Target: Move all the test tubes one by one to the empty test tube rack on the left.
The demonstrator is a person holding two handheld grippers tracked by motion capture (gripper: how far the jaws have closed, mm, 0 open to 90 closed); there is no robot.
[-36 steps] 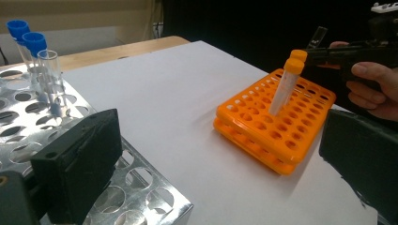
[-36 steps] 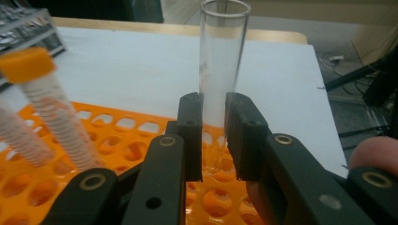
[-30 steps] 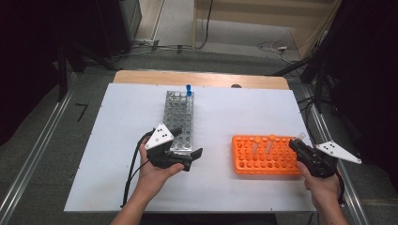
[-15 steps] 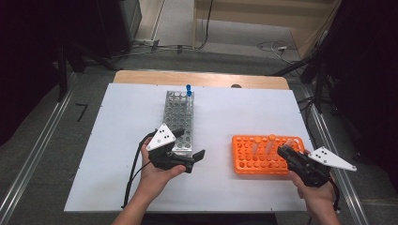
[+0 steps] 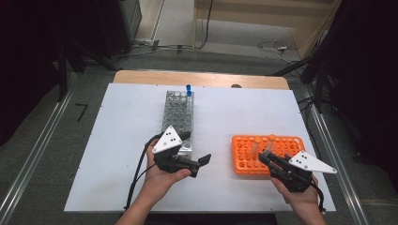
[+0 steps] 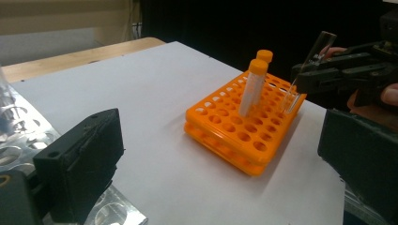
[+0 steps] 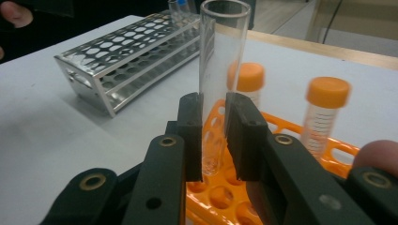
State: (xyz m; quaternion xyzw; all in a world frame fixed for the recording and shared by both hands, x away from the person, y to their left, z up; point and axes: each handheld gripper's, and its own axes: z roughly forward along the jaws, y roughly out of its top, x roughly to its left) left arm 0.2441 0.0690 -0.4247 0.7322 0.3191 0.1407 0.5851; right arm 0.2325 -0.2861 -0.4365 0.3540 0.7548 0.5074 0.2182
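Glass tube [image 7: 220,70] between right fingers [image 7: 190,136]

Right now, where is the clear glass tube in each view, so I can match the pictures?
High view: glass tube low right, at the right tool, over the orange rack.
Left gripper view: upper right, tilted, its foot at the rack's far edge.
Right gripper view: centre, upright, clamped between the jaws.
Shared landmark: the two orange-capped tubes in the rack.
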